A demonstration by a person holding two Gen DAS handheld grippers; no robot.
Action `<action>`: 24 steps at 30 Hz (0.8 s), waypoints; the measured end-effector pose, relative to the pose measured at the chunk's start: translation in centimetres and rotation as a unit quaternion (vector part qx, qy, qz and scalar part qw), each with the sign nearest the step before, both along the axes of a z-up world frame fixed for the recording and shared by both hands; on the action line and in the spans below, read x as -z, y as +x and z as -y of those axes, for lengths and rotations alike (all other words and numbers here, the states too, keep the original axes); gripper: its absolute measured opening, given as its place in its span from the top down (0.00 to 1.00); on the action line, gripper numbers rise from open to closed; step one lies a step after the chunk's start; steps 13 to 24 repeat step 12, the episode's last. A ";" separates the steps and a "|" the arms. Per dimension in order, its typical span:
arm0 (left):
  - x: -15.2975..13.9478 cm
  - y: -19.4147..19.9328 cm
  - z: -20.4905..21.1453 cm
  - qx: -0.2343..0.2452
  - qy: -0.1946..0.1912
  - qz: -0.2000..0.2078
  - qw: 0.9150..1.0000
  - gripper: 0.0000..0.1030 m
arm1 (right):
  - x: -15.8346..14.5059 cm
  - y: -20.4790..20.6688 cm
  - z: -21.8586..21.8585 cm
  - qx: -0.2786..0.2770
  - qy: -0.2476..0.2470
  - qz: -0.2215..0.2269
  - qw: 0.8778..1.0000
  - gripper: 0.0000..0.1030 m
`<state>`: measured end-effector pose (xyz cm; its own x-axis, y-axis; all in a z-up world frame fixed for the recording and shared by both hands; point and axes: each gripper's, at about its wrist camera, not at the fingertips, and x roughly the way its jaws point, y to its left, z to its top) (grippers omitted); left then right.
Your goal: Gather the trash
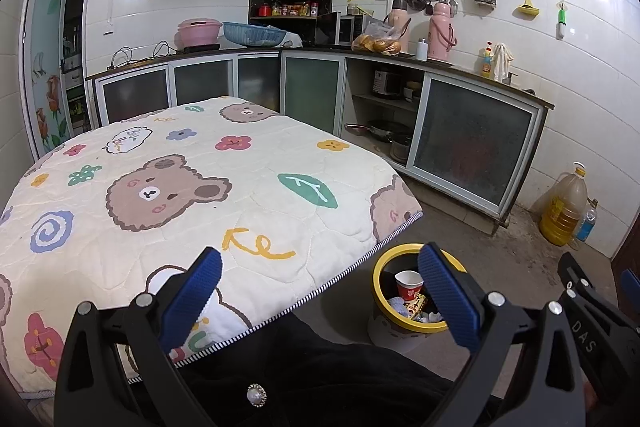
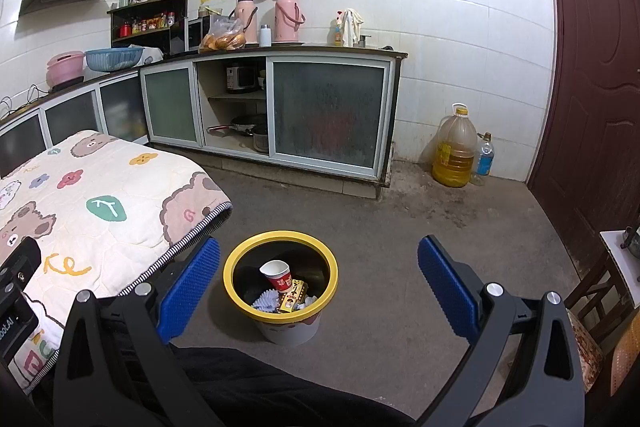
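- From what I can see, the collecting looks close to finished: the quilted surface (image 1: 192, 183) shows no loose litter in either view, and the trash already sits in the yellow-rimmed bin (image 2: 280, 283) on the floor.
- My advice for this step is to sweep both cameras slowly over the surface and the floor (image 2: 400, 227) for any stray scrap before calling it done, keeping the fingers clear of the bin rim.
- The left gripper (image 1: 320, 297) is spread wide and holds nothing; its fingers (image 1: 192, 291) frame the lower middle of its view.
- The right gripper (image 2: 318, 291) is likewise spread wide and empty, its fingers (image 2: 448, 283) at the lower right of its view.
- In the right wrist view the bin stands between the two fingers, lower centre of the frame, nearer the left one and apart from both.
- In the left wrist view the bin (image 1: 382, 269) lies at the lower right, partly behind the right-hand finger, just beside the corner of the surface.
- Inside it I make out a red-and-white paper cup (image 2: 277, 274), a yellow carton (image 2: 294, 295) and crumpled pale wrappers (image 2: 266, 301).
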<state>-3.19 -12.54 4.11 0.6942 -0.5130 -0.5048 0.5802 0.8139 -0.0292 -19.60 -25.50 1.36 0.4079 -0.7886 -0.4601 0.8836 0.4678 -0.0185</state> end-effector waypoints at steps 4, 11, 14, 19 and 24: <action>0.1 -0.2 0.1 0.001 0.002 0.000 1.000 0.08 | 0.1 0.1 0.0 0.001 0.002 0.000 1.000 0.08; 0.1 0.0 0.1 0.001 0.004 -0.002 1.000 0.08 | 0.1 0.1 0.0 0.001 0.002 0.000 1.000 0.08; 0.2 -0.1 0.2 0.002 0.004 -0.001 1.000 0.08 | 0.1 0.0 0.0 0.001 0.001 0.000 1.000 0.08; 0.2 -0.1 0.2 0.002 0.004 -0.001 1.000 0.08 | 0.1 0.0 0.0 0.001 0.001 0.000 1.000 0.08; 0.2 -0.1 0.2 0.002 0.004 -0.001 1.000 0.08 | 0.1 0.0 0.0 0.001 0.001 0.000 1.000 0.08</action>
